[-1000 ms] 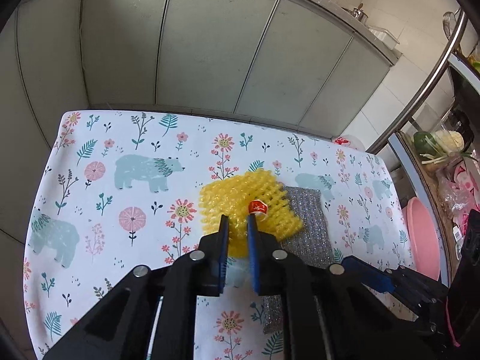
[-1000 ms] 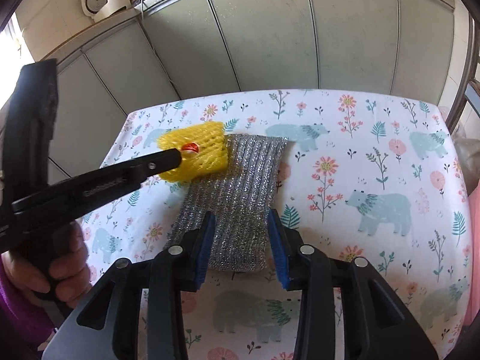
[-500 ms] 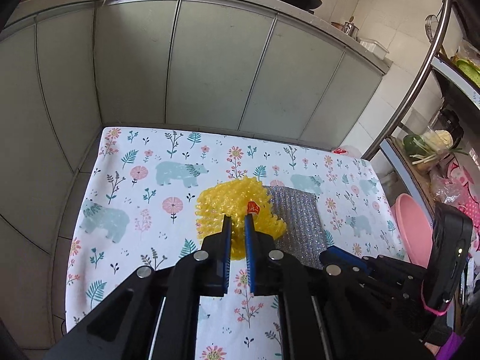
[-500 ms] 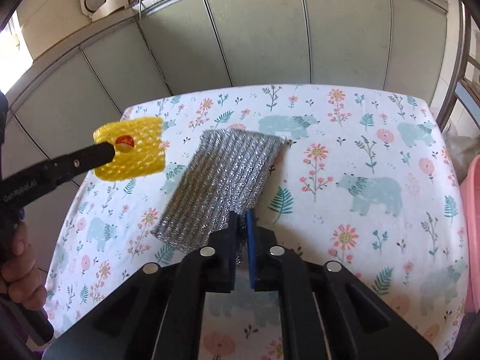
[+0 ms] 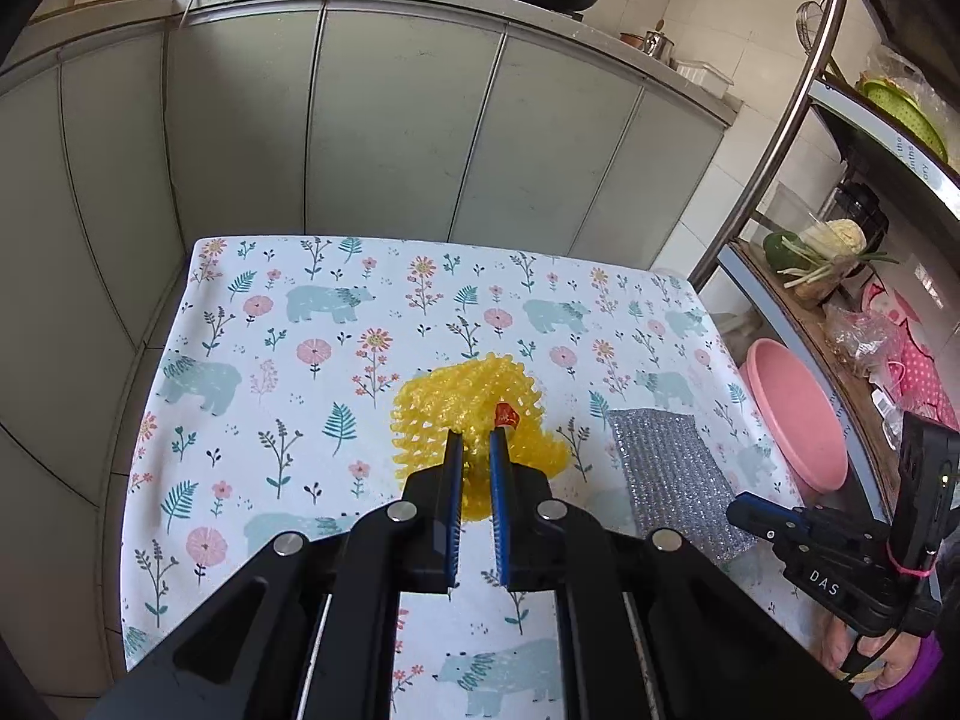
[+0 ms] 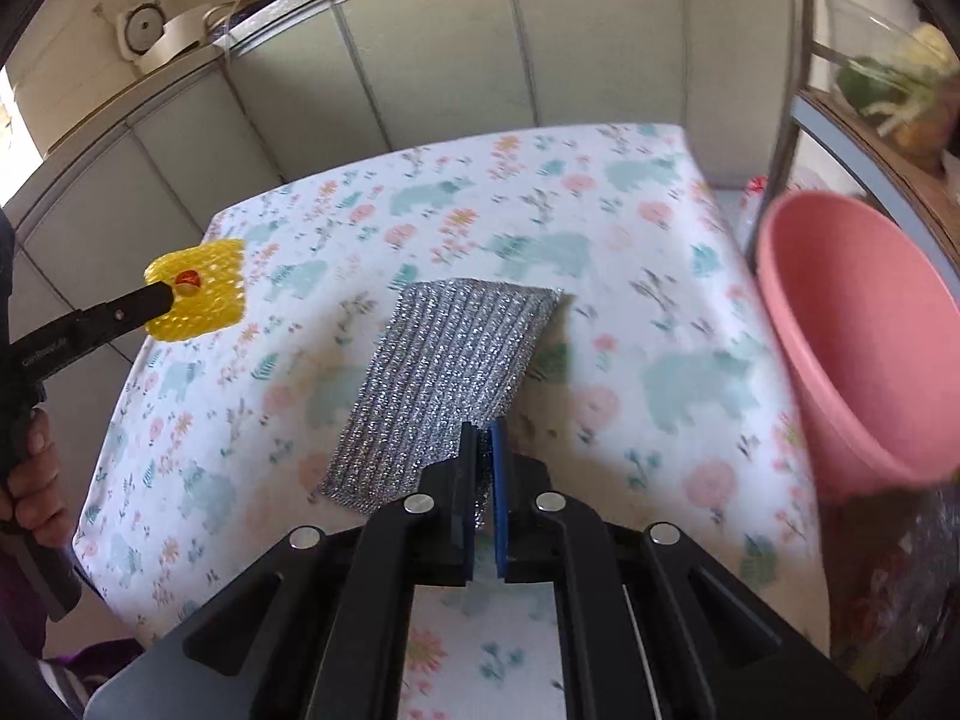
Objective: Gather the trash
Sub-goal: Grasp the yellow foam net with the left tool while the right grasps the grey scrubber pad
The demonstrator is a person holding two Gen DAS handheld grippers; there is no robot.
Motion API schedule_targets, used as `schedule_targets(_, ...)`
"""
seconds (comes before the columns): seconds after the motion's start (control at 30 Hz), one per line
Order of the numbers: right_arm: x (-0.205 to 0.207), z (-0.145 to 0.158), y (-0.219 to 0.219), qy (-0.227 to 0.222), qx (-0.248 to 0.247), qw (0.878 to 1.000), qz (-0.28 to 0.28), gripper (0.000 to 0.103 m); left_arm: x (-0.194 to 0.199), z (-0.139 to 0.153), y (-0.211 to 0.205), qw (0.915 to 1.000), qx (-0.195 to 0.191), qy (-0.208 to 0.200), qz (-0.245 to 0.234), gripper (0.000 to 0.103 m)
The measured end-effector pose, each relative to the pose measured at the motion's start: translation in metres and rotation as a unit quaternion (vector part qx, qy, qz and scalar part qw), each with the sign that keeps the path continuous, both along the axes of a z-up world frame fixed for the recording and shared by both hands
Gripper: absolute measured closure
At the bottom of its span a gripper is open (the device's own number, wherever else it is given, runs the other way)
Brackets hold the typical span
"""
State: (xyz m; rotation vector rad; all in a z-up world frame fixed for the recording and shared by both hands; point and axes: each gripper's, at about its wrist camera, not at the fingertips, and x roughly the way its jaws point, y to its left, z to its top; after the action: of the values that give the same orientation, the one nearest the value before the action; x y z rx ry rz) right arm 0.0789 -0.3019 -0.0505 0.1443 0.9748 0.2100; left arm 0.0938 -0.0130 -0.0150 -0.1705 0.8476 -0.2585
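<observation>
Above the tabletop [image 5: 288, 396], my left fingers [image 5: 475, 443] clamp the yellow net [image 5: 462, 402]; my right fingers [image 6: 483, 429] clamp the silver pad [image 6: 444, 360].

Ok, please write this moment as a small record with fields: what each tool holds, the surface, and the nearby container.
left tool: shut on yellow foam net sleeve, lifted off the cloth
right tool: shut on silver glittery flat pad, raised at its gripped edge
surface: table with white bear-and-flower cloth
container: pink plastic basin, beside the table's right edge
sticker: small red one on the yellow sleeve
</observation>
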Motion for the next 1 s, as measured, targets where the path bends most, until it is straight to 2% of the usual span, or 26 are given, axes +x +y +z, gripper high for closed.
schedule_targets(0.3, -0.023, -0.006, -0.017, 0.016, 0.001, 1.000, -0.023, 0.097, -0.019, -0.008, -0.020, 0.9994, 0.003, 0.011, -0.033, 0.095)
schedule_targets(0.37, -0.025, -0.006, -0.020, 0.019, 0.004, 0.999, -0.029, 0.091, -0.022, -0.008, -0.023, 0.9991, 0.004, 0.012, -0.039, 0.095)
schedule_targets(0.43, -0.026, -0.005, -0.022, 0.019, 0.010, 0.999, -0.030, 0.077, -0.024, -0.009, -0.025, 0.9990, 0.004, 0.013, -0.043, 0.095)
schedule_targets(0.53, -0.027, -0.001, -0.022, 0.017, 0.021, 0.999, -0.023, 0.065, -0.025, -0.009, -0.026, 0.9989, 0.002, 0.014, -0.044, 0.095)
schedule_targets(0.77, -0.014, -0.005, -0.011, 0.016, 0.005, 1.000, -0.013, 0.064, -0.028, -0.011, -0.031, 0.9985, 0.002, 0.016, -0.053, 0.095)
schedule_targets(0.9, -0.009, -0.013, -0.009, 0.018, -0.019, 0.999, -0.024, 0.064, -0.030, -0.011, -0.032, 0.9984, 0.003, 0.015, -0.054, 0.095)
schedule_targets(1.0, -0.012, -0.014, -0.007, 0.001, -0.030, 0.999, -0.020, 0.064, -0.030, -0.011, -0.032, 0.9985, 0.003, 0.015, -0.053, 0.095)
